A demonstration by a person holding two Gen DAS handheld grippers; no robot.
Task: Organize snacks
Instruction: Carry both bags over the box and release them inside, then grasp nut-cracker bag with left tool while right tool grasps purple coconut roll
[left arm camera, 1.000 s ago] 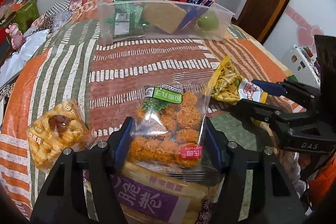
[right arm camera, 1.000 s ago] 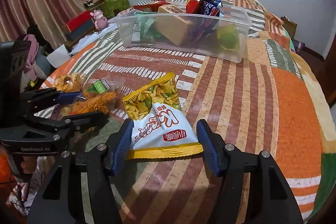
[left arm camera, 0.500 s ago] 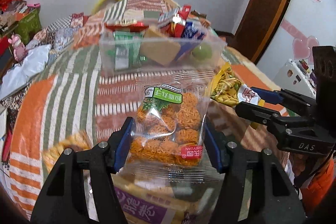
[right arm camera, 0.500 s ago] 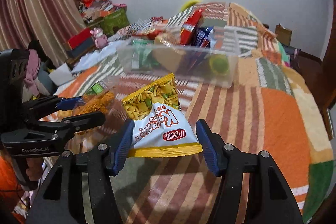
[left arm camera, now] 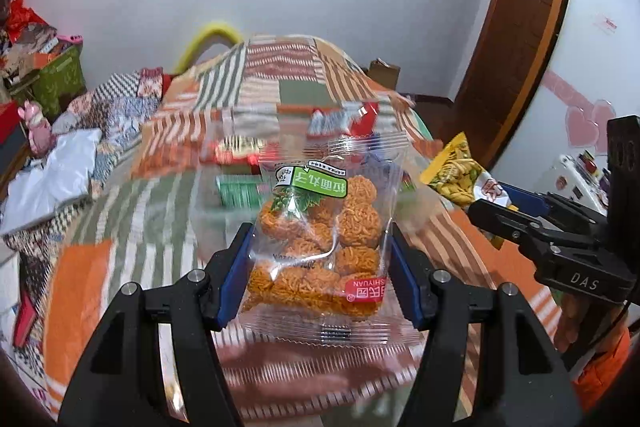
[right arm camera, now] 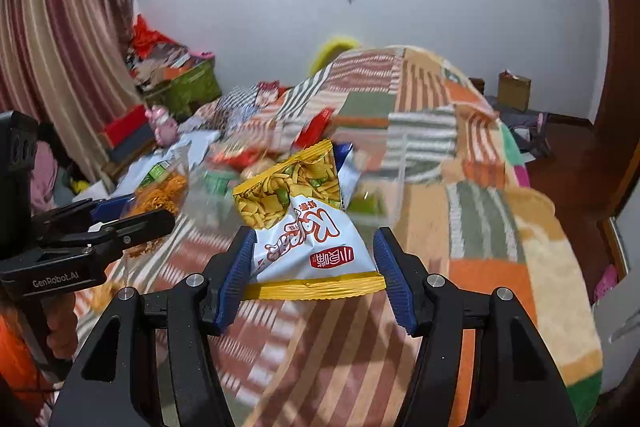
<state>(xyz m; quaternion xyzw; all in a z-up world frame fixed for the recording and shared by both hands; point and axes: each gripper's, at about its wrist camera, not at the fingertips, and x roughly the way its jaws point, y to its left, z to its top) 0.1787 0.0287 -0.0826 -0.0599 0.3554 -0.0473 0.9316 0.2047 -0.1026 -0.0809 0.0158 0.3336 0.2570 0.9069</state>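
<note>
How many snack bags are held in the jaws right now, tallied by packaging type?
Clear bag of orange noodle balls, in the left gripper: 1
Yellow-and-white printed bag, in the right gripper: 1
Total held: 2

Orange-green striped patchwork blanket [right arm camera: 472,211]

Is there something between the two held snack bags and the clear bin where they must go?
Nothing visible: the bin lies just beyond the yellow bag and clear bag, only bedspread between.
</note>
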